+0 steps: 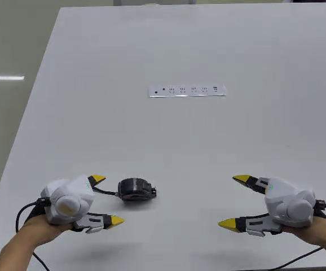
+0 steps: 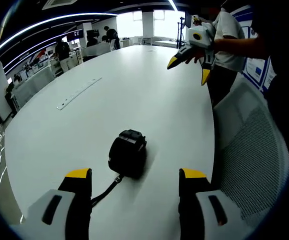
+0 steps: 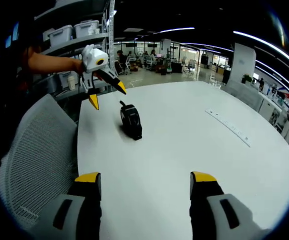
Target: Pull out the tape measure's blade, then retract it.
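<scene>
- Tape measure point(image 1: 135, 189) is lying on the table point(image 1: 208, 141) near the person's edge, with the blade not yet pulled out.
- Its black strap point(image 1: 105, 192) is trailing toward the left gripper point(image 1: 108, 200).
- The left gripper is sitting just beside the tape measure with its jaws spread wide, gripping nothing.
- The right gripper point(image 1: 233, 201) is hovering well apart to the right, jaws spread and empty.
- A power strip point(image 1: 186, 91) is lying farther back, mid-table.
</scene>
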Demonstrator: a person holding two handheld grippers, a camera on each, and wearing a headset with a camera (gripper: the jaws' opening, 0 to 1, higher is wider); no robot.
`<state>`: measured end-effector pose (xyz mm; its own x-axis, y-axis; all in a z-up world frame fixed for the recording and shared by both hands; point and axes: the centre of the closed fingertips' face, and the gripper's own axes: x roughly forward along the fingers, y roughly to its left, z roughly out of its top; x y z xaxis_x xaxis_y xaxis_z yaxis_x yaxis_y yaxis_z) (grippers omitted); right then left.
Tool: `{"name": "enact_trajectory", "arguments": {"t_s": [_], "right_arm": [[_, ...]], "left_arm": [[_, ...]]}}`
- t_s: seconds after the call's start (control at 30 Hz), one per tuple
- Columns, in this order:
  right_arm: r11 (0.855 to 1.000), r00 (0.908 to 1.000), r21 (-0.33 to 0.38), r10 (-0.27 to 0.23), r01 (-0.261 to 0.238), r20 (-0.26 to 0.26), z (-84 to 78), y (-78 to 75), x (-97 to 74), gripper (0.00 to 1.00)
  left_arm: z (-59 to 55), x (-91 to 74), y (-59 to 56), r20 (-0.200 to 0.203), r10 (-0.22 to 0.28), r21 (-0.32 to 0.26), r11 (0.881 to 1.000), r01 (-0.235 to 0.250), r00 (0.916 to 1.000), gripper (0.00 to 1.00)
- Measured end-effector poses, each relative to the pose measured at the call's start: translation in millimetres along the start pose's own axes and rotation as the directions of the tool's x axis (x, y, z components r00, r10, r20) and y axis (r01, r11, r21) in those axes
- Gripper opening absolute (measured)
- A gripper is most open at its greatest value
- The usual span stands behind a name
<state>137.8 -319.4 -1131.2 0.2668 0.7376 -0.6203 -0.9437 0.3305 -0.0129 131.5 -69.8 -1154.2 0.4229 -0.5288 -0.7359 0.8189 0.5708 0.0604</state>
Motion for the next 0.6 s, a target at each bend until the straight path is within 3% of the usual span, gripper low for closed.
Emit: {"name": "enact_trajectory", "arguments": {"t_s": [0.6], "right_arm": [[0.994, 0.9967, -0.075, 0.081, -0.081, 0.002, 11.5, -2.0, 31.2, 0.64]], "left_arm": [[-5.9, 24.6, 4.8, -0.058, -0.063, 0.085, 0.994, 0.068, 0.9963, 0.59]]}}
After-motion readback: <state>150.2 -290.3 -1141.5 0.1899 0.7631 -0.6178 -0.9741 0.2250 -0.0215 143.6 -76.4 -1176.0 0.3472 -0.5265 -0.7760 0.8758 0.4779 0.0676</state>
